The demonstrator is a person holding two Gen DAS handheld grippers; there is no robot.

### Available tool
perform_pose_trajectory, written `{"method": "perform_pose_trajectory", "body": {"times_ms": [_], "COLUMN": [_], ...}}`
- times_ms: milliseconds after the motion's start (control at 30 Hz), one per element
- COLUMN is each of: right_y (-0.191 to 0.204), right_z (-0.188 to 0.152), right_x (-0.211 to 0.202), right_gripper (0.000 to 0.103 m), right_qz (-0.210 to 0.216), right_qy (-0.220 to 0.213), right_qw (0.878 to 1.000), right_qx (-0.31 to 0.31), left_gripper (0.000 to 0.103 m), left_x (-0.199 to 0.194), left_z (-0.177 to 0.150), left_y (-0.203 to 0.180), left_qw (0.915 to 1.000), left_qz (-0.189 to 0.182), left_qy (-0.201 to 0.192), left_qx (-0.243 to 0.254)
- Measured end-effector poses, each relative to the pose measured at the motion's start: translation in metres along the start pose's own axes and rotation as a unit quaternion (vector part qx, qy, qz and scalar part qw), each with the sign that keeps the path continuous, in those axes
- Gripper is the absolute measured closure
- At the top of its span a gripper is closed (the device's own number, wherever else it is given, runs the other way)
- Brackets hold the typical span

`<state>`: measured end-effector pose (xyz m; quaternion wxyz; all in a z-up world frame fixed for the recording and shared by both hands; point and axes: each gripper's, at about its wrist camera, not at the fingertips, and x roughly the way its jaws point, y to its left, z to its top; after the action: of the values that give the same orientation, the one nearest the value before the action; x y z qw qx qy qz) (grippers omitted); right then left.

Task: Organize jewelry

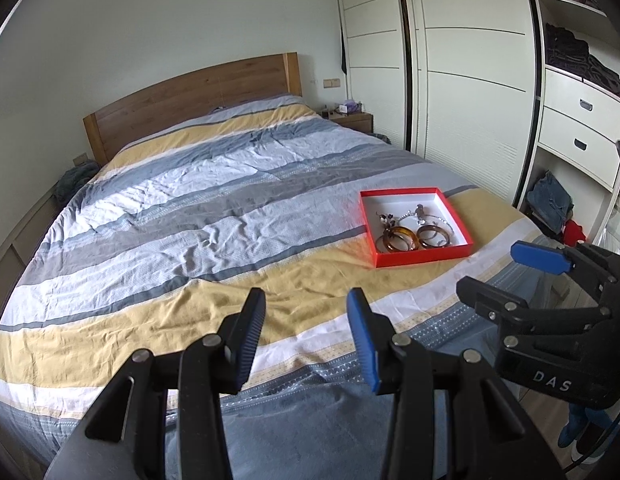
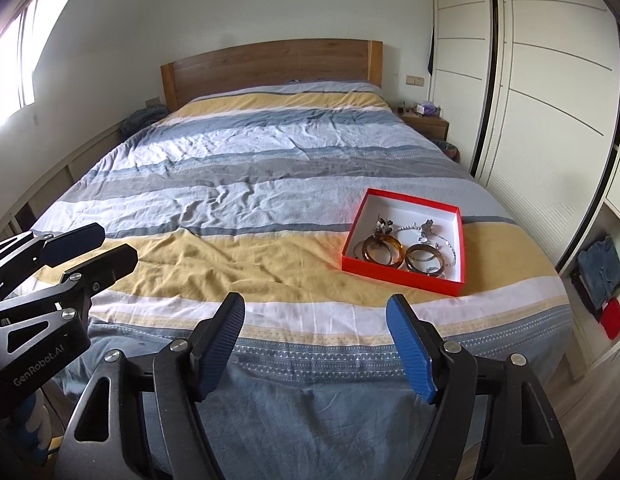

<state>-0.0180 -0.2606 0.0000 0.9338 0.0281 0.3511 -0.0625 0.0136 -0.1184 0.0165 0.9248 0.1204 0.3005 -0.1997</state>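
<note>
Nearest: left gripper and right gripper both spread wide, holding nothing, poised at the foot of the bed, probably ready for a first reach. Farther on, toward the right edge: red box lying flat on the yellow stripe, open-topped for easy access. Inside, heaped together: amber bangles, a darker bangle, silver chains. Unsorted, by the look of it. Beyond: headboard and wardrobe.

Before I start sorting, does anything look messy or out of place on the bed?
Only the red box: bangles, chains and small pieces lie jumbled together at its near end. Nothing has spilled onto the bedspread.
</note>
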Motion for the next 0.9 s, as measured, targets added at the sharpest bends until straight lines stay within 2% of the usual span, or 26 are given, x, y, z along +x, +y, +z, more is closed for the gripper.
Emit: {"method": "perform_pose_trajectory", "body": {"times_ms": [633,900], "right_y": [0.018,0.023], "right_z": [-0.006,-0.007], "right_x": [-0.012,-0.004], "right_gripper": [0.020,0.016], "right_qz": [-0.025,-0.058], "right_qy": [-0.016,-0.007], "right_qw": [0.999,0.998], "right_qx": [-0.023,-0.024], "left_gripper": [0.063,0.063], "left_x": [-0.014,0.001], "left_z": [-0.012,-0.020], "left_y": [0.010,0.025], "left_qw": [0.9999,0.9998], "left_qz": [0.004,0.007], "left_qy": [-0.008,0.006], "left_qx": [-0.006,-0.016]}}
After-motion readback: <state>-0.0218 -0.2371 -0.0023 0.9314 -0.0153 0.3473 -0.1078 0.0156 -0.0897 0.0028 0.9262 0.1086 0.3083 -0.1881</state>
